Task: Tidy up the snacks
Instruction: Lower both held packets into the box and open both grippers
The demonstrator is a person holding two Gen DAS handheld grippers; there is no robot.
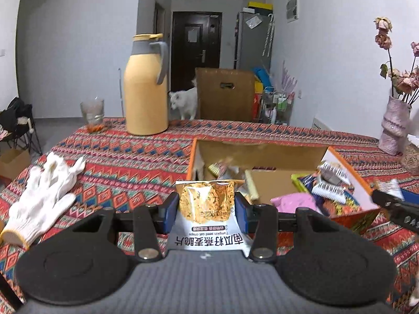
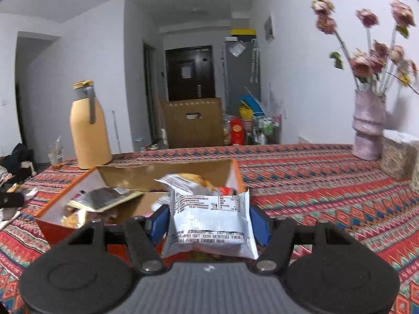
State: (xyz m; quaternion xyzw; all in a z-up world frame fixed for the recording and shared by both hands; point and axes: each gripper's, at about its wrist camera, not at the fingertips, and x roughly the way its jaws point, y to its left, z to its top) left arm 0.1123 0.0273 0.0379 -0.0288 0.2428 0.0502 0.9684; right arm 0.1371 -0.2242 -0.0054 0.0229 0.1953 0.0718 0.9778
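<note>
From the left wrist, the left gripper [image 1: 207, 209] clamps an oat crisp packet [image 1: 207, 214] (print upside down) just in front of the cardboard box [image 1: 262, 154] of snacks. From the right wrist, the right gripper [image 2: 209, 222] grips a white snack pouch [image 2: 210, 225], raised at the box's near right corner.

White walls [image 1: 78, 52] enclose the room, and a dark door [image 1: 196, 49] stands at the far end beside a grey fridge [image 1: 252, 44]. A patterned red cloth [image 2: 327, 183] covers the table; grey floor [image 1: 60, 128] shows beyond it.
</note>
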